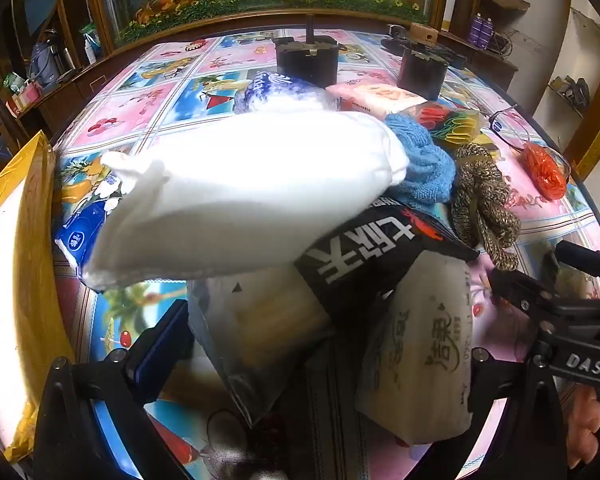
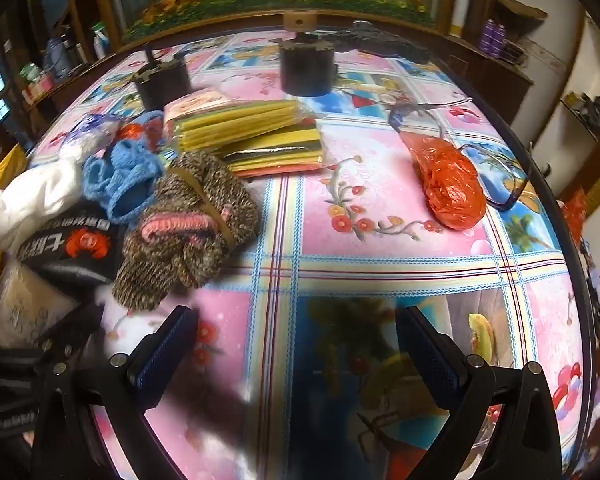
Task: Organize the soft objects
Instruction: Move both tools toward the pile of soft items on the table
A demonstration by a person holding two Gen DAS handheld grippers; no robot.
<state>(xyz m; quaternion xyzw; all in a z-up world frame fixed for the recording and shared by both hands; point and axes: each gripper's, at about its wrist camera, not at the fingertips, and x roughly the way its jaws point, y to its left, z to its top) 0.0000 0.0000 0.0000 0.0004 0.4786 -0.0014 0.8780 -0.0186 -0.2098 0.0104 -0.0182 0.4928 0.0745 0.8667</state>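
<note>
In the left wrist view my left gripper (image 1: 300, 344) has a clear bag of beige cloth (image 1: 260, 332), a black printed packet (image 1: 364, 252) and a white tissue pack (image 1: 424, 352) between its fingers; whether the jaws press them is hidden. A white cloth bundle (image 1: 244, 196) lies on top. Behind sit a blue knit (image 1: 424, 164) and brown knitted slippers (image 1: 484, 204). In the right wrist view my right gripper (image 2: 296, 356) is open and empty above the tablecloth, right of the brown slippers (image 2: 188, 232), the blue knit (image 2: 120, 176) and the black packet (image 2: 72, 248).
A pack of coloured cloths (image 2: 260, 136), an orange plastic bag (image 2: 448, 184) and eyeglasses (image 2: 500, 176) lie on the patterned tablecloth (image 2: 380, 240). Two dark jars (image 2: 308, 68) stand at the back. A yellow bag (image 1: 16, 264) is at the left. Blue tissue packs (image 1: 80, 236) lie under the white bundle.
</note>
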